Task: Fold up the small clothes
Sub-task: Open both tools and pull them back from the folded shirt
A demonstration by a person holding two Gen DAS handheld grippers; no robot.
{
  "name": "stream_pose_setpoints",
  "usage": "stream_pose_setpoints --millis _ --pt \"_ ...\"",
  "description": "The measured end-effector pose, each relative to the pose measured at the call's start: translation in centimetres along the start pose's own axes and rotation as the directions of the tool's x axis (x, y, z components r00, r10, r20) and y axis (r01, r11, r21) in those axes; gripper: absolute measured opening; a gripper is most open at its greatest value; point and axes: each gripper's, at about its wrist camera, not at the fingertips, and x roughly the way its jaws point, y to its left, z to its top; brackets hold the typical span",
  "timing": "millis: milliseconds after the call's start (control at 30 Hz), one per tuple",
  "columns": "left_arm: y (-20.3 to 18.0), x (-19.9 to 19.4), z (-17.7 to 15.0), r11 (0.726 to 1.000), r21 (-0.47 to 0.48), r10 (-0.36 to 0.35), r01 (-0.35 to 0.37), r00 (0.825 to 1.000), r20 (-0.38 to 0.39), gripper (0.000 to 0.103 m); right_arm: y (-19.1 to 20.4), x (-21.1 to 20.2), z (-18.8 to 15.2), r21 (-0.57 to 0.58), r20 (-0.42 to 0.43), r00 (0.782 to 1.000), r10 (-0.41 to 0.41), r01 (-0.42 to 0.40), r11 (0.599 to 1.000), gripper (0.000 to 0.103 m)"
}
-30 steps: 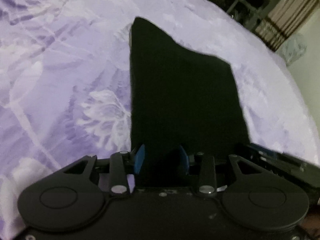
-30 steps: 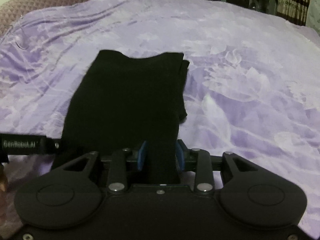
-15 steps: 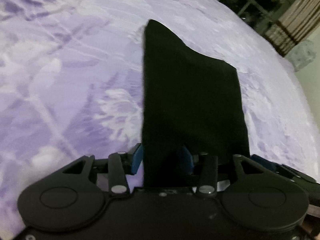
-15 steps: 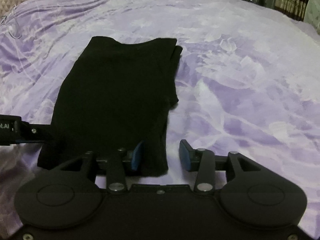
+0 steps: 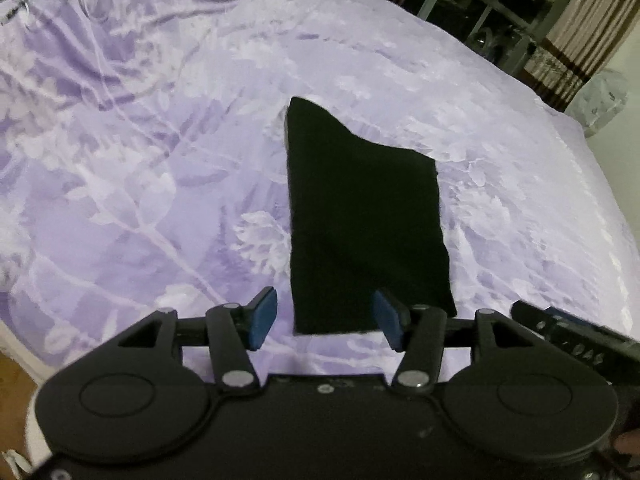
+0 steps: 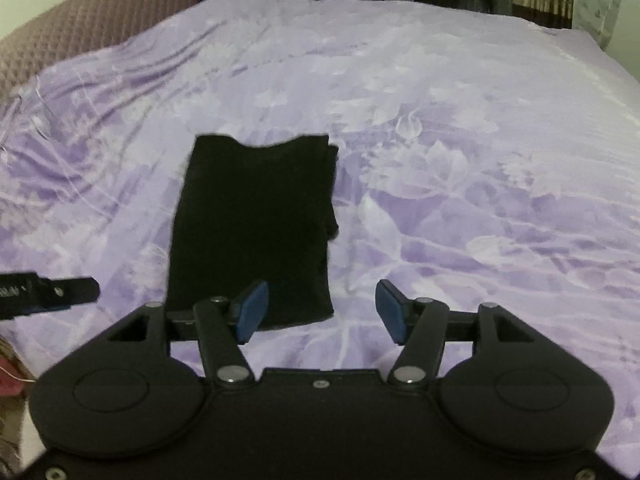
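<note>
A small black garment (image 5: 360, 208) lies folded flat in a long strip on the purple floral bedspread (image 5: 140, 160); it also shows in the right wrist view (image 6: 256, 220). My left gripper (image 5: 326, 322) is open and empty, raised just behind the garment's near edge. My right gripper (image 6: 318, 308) is open and empty, raised behind the garment's near right corner. Each gripper's tip shows at the edge of the other's view, the right one (image 5: 576, 340) and the left one (image 6: 52, 292).
A maroon quilted cushion (image 6: 80, 24) lies at the bed's far left. Striped curtains (image 5: 580, 28) and dark window frames stand beyond the far edge. A clear plastic bag (image 5: 600, 100) sits by the far right corner. The bed's near left edge (image 5: 16, 344) shows above a wooden floor.
Both grippers held the garment's near edge a second ago. The right opened first, then the left. Both have pulled back and up, leaving the garment flat on the bed.
</note>
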Motion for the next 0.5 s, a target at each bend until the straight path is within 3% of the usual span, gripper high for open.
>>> stream_pose_setpoints --millis 133,367,500 --pt "-0.6 -2.1 -0.7 1.000 0.005 -0.003 0.003 1.000 -0.005 0.057 0.3 -3.4 0.3 -0.025 0.026 1.000 -0.002 0.002 1.000 0.066" --pt "-1.7 -3.6 -3.3 0.998 0.056 0.044 -0.041 0.998 -0.055 0.058 1.8 -6.5 -1.3 -0.086 0.004 1.000 -0.003 0.003 0.996 0.066" --pt "-1.7 -3.5 -4.6 0.998 0.052 0.029 -0.023 0.994 -0.109 0.058 2.2 -6.4 -2.6 -0.113 -0.032 0.999 -0.006 0.002 0.994 0.066"
